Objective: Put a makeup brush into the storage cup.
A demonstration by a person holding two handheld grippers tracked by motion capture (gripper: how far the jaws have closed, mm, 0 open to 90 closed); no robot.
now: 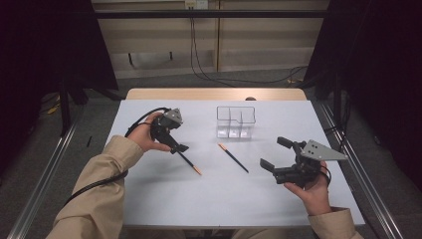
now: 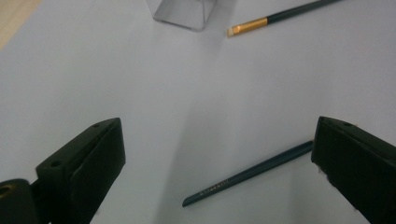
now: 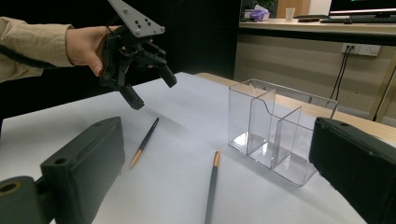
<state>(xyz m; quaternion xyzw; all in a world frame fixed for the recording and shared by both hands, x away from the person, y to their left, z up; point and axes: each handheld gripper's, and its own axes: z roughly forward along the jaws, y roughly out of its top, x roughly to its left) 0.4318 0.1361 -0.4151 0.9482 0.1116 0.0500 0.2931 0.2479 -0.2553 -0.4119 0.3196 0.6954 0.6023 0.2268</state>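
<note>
High view is showing the left gripper (image 1: 175, 141) hovering over the left half of the desk (image 1: 164, 199), jaws pointing down at the dark end of the near brush (image 1: 190, 162). Left gripper view: the jaws are standing wide apart, nothing between them touching; the near brush (image 2: 247, 173) is lying on the desk between them, tilted, its upper end running behind the jaw at that view's right, its lower tip free. Small pale lettering is running along its handle, too fine to read. Handle is thin, round, dark teal; high view is showing an orange band and pale tip at its end toward the desk's near edge.

A second brush (image 1: 233, 158) is lying near the desk's centre, well apart from the first, its gold ferrule (image 2: 250, 25) and pale bristle end pointing toward the clear plastic organiser (image 1: 235, 122). The organiser is standing upright toward the far edge, square-walled, with inner partitions.

The right gripper (image 1: 277, 154) is being held over the right side, jaws gaping wide and empty, grey three-cornered plate on top.
</note>
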